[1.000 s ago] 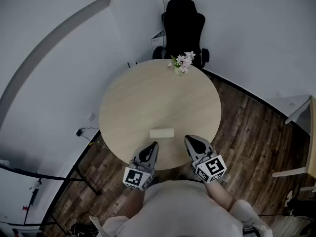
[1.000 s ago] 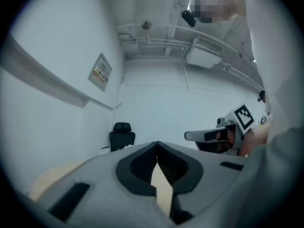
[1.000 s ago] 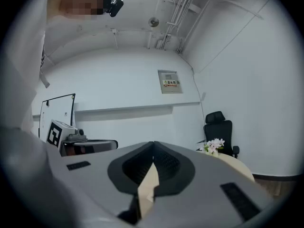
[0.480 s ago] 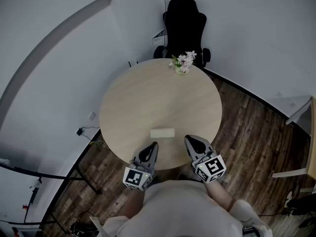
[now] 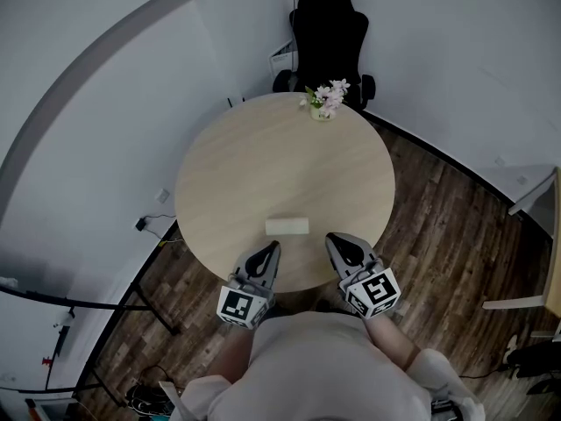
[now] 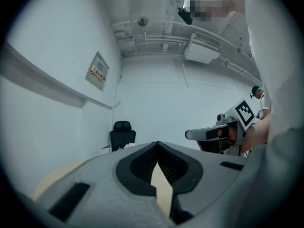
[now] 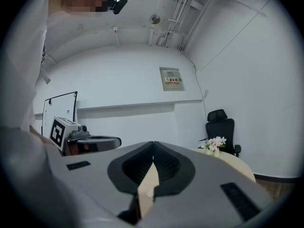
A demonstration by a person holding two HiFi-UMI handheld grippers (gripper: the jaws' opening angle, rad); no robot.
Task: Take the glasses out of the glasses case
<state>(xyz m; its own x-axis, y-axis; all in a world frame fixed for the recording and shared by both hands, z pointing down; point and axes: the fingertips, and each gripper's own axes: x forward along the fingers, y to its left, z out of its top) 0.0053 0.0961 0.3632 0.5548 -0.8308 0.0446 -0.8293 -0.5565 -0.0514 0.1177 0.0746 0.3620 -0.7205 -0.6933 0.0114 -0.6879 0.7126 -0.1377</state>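
Observation:
A pale, closed glasses case (image 5: 287, 226) lies flat on the round wooden table (image 5: 263, 156), near its front edge. My left gripper (image 5: 273, 247) is shut and empty, hovering level at the table's rim just left of and nearer than the case. My right gripper (image 5: 333, 240) is also shut and empty, just right of the case. Neither touches it. In the left gripper view the left gripper (image 6: 157, 145) has its jaws meeting at the tip, and the right gripper (image 6: 216, 133) shows beside it. The right gripper view shows the same closed tips of the right gripper (image 7: 153, 145). No glasses are visible.
A small vase of pink flowers (image 5: 322, 102) stands at the table's far edge, with a black office chair (image 5: 330, 33) behind it by the white walls. Dark wood floor surrounds the table. Cables (image 5: 149, 226) lie at the left; a light desk edge (image 5: 554, 235) is at right.
The head view has shifted slightly, so the table sits a little higher in the picture. Both grippers and the case keep their places.

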